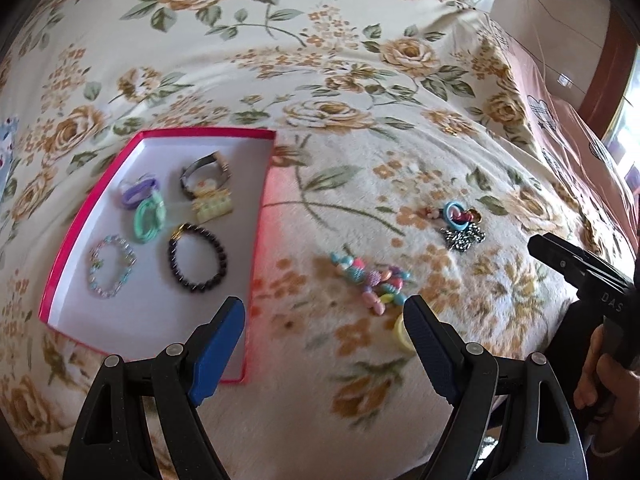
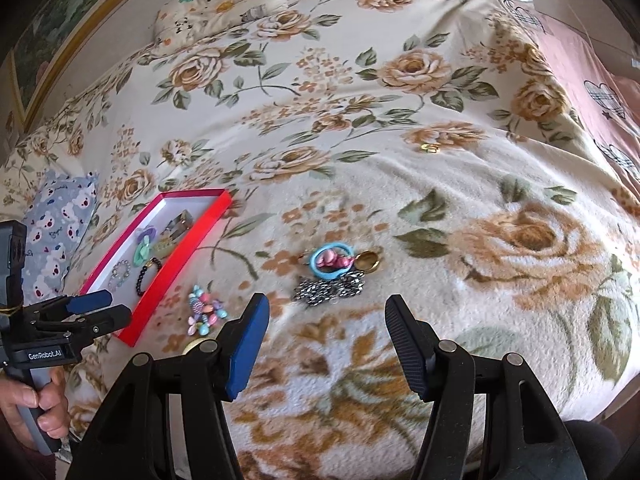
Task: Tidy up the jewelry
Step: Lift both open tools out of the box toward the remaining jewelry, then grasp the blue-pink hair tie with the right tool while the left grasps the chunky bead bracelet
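A red box [image 1: 262,216] with a white floor lies on the floral blanket. It holds a watch [image 1: 206,174], purple and green hair ties, a yellow clip, a dark bead bracelet [image 1: 196,258] and a pastel one [image 1: 110,266]. Loose on the blanket are a colourful bead bracelet [image 1: 376,280] [image 2: 206,312], a blue hair tie [image 2: 332,262], a gold ring [image 2: 368,261], a silver chain [image 2: 328,290] and a yellow ring [image 1: 400,334]. My left gripper [image 1: 325,304] [image 2: 116,306] hovers open by the box's near right corner. My right gripper [image 2: 328,302] is open and empty, just short of the chain.
The blanket [image 2: 440,200] covers a bed. A blue bear-print cushion [image 2: 60,224] lies left of the box and a panda-print pillow [image 2: 224,0] sits at the far end. A pink sheet [image 2: 580,64] shows at the right edge. A small gold piece [image 2: 430,147] lies farther back.
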